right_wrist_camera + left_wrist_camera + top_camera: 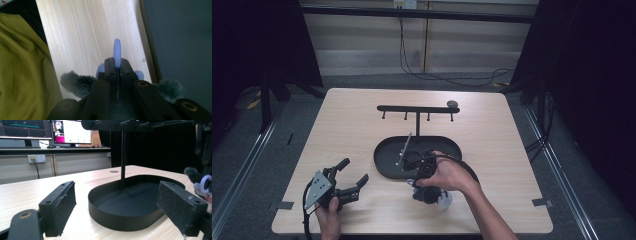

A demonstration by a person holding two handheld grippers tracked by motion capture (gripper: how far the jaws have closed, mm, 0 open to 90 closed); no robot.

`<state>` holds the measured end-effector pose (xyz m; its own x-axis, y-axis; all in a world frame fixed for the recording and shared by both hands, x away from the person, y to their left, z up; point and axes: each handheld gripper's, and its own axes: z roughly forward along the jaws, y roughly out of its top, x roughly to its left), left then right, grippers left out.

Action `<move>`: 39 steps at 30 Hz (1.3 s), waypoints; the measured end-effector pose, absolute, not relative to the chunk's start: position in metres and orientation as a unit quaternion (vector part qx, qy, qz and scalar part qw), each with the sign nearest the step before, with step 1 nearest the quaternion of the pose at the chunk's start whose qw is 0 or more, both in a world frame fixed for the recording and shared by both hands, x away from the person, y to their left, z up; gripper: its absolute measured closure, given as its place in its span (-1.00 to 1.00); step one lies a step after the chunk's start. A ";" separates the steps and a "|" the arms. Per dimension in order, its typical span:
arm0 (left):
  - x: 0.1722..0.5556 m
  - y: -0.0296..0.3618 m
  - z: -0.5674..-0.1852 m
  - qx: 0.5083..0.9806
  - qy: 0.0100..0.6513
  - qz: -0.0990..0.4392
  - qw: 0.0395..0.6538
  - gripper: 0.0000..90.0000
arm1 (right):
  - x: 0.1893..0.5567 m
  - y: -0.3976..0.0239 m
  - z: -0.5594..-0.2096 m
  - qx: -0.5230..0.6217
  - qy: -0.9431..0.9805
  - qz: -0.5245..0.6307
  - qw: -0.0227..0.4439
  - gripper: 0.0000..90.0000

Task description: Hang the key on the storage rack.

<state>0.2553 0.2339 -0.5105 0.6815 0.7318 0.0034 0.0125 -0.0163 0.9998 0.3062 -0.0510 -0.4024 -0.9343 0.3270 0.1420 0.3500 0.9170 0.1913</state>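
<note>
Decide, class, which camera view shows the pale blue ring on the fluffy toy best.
The right gripper view: the pale blue ring stands edge-on, clamped between the right gripper's shut fingers. The left gripper view catches a whitish ring at its right edge. In the high view the hand covers most of the toy.
</note>
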 end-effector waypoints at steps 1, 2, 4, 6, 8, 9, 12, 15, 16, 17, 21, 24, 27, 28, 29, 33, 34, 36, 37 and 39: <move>0.255 0.234 -0.510 0.656 0.284 0.280 0.641 -0.66 | 0.306 -0.052 -0.400 -0.173 -0.977 -0.111 0.055 0.95; 0.255 0.234 -0.510 0.655 0.284 0.281 0.641 -0.66 | 0.305 -0.053 -0.399 -0.169 -0.977 -0.117 0.057 0.95; 0.255 0.234 -0.510 0.656 0.284 0.280 0.641 -0.66 | 0.304 -0.056 -0.395 -0.172 -0.976 -0.116 0.060 0.95; 0.255 0.234 -0.510 0.655 0.284 0.280 0.641 -0.66 | 0.305 -0.058 -0.392 -0.172 -0.976 -0.116 0.063 0.95; 0.255 0.234 -0.510 0.655 0.284 0.281 0.641 -0.66 | 0.306 -0.061 -0.387 -0.178 -0.975 -0.118 0.055 0.95; 0.255 0.234 -0.510 0.655 0.284 0.281 0.641 -0.66 | 0.306 -0.061 -0.387 -0.178 -0.975 -0.118 0.055 0.95; 0.255 0.234 -0.510 0.655 0.284 0.280 0.641 -0.66 | 0.306 -0.064 -0.379 -0.176 -0.975 -0.126 0.056 0.95; 0.255 0.234 -0.510 0.655 0.284 0.280 0.641 -0.66 | 0.306 -0.065 -0.376 -0.172 -0.975 -0.125 0.057 0.95; 0.255 0.234 -0.510 0.655 0.284 0.280 0.641 -0.66 | 0.306 -0.065 -0.373 -0.172 -0.976 -0.123 0.057 0.95; 0.255 0.234 -0.510 0.656 0.284 0.280 0.641 -0.66 | 0.306 -0.066 -0.372 -0.174 -0.975 -0.124 0.056 0.95; 0.255 0.234 -0.510 0.655 0.284 0.280 0.641 -0.66 | 0.308 -0.067 -0.368 -0.173 -0.976 -0.125 0.049 0.95; 0.255 0.234 -0.510 0.656 0.284 0.280 0.641 -0.66 | 0.309 -0.069 -0.363 -0.175 -0.976 -0.125 0.044 0.95; 0.255 0.234 -0.510 0.655 0.284 0.280 0.641 -0.66 | 0.311 -0.070 -0.361 -0.175 -0.975 -0.126 0.046 0.95; 0.255 0.234 -0.511 0.655 0.284 0.280 0.641 -0.66 | 0.312 -0.071 -0.360 -0.173 -0.976 -0.125 0.048 0.95; 0.255 0.234 -0.511 0.655 0.284 0.280 0.641 -0.66 | 0.313 -0.072 -0.358 -0.174 -0.976 -0.119 0.053 0.95; 0.255 0.234 -0.510 0.655 0.284 0.280 0.641 -0.66 | 0.314 -0.072 -0.354 -0.169 -0.977 -0.119 0.052 0.95; 0.255 0.234 -0.511 0.655 0.284 0.280 0.641 -0.66 | 0.315 -0.073 -0.350 -0.168 -0.977 -0.121 0.051 0.95; 0.255 0.234 -0.511 0.655 0.284 0.280 0.641 -0.66 | 0.317 -0.074 -0.345 -0.166 -0.977 -0.126 0.048 0.95; 0.255 0.234 -0.511 0.655 0.284 0.280 0.641 -0.66 | 0.319 -0.074 -0.344 -0.163 -0.977 -0.128 0.047 0.95; 0.255 0.234 -0.510 0.656 0.284 0.280 0.641 -0.66 | 0.321 -0.073 -0.341 -0.164 -0.978 -0.123 0.037 0.95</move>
<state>0.2553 0.2340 -0.5105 0.6816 0.7317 0.0034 0.0129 -0.0166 0.9998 0.3213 -0.0732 -0.3409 -0.9435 0.3114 0.1134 0.3297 0.9161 0.2282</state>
